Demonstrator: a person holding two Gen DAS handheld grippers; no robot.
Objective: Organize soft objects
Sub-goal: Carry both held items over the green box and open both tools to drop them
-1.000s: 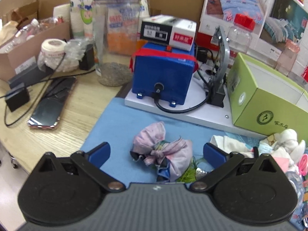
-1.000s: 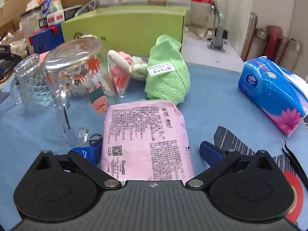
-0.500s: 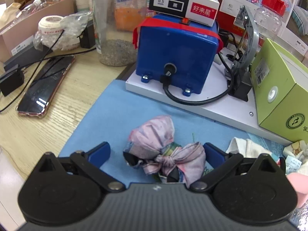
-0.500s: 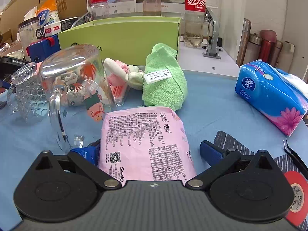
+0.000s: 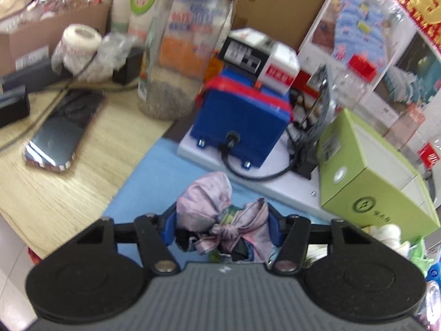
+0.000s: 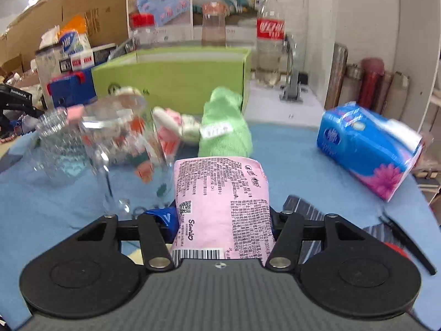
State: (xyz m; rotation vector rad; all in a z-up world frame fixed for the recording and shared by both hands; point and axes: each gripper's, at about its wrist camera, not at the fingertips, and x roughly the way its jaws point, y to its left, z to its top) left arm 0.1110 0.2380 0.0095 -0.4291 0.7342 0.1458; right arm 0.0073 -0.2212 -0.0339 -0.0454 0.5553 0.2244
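Both tongs [image 5: 222, 227] closed on bundles [image 5: 220, 209].

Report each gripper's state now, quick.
Left gripper: closed on the pink knotted cloth bundle.
Right gripper: closed on the pink soft pack.

A wooden tabletop [image 5: 55, 193] under a blue mat [image 6: 289, 160], white wall [image 6: 372, 27] behind, cardboard [image 5: 275, 0] seemingly stacked beyond.
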